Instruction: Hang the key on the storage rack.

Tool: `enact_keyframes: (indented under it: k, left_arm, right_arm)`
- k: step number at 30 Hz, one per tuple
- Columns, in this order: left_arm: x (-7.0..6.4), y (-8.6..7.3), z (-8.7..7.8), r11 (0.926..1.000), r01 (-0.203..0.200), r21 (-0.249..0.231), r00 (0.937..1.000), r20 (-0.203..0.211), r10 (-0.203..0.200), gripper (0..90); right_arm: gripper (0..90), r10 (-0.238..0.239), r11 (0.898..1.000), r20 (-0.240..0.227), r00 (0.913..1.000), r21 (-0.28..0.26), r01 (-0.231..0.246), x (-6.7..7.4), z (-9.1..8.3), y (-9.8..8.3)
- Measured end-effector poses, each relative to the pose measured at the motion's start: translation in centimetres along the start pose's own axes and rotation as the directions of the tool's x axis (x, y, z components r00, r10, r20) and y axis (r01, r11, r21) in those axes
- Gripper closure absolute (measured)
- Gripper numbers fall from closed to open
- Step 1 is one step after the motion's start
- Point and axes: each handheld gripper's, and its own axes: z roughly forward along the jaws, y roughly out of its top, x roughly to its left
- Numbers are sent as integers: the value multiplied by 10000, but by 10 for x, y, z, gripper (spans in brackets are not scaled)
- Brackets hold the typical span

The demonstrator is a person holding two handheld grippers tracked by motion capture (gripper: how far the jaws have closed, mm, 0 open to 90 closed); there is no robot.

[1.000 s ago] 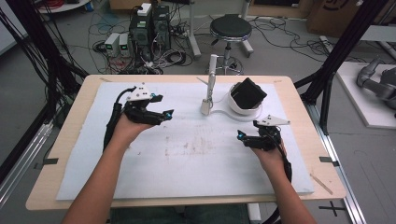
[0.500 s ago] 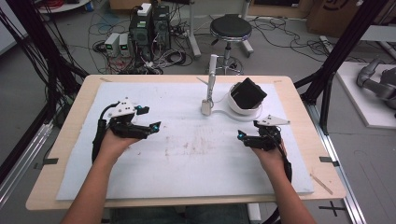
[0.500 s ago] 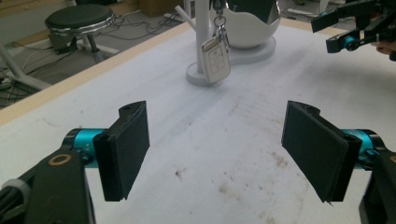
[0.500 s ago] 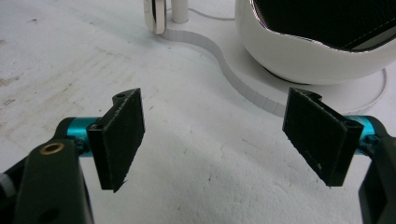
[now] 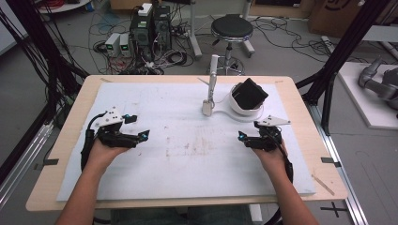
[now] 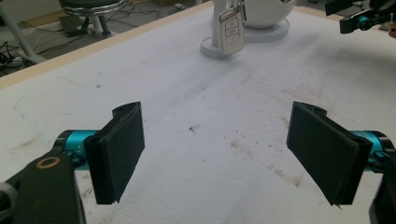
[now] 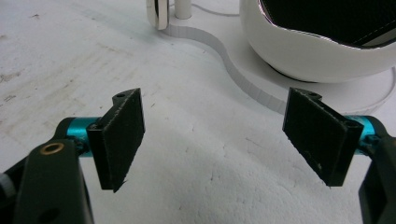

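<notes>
Open mat (image 5: 187, 159) — grippers well apart

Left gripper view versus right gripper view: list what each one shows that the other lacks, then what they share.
Left gripper view: the key fob face-on with its buttons, the stool, the table's wooden edge and the right gripper far off. Right gripper view: the black lining inside the white bowl. Both: the stained white mat, the white stand base and open jaws with nothing between; the left gripper has just been opening.
</notes>
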Motion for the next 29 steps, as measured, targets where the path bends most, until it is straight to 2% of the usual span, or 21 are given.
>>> enact_keyframes:
  k: [9,19,29]
  left_arm:
    - [2,-6,4,9996,222,157,9998,13,-222,192]
    - [2,-8,7,9994,232,255,9996,137,-236,192]
    - [5,-12,4,9986,324,427,9994,70,-327,192]
  right_arm:
    - [212,77,10000,-15,10000,31,-77,0,0,0]
    - [212,29,10000,-33,10000,81,-29,0,0,0]
    - [212,62,10000,7,10000,47,-62,-1,1,0]
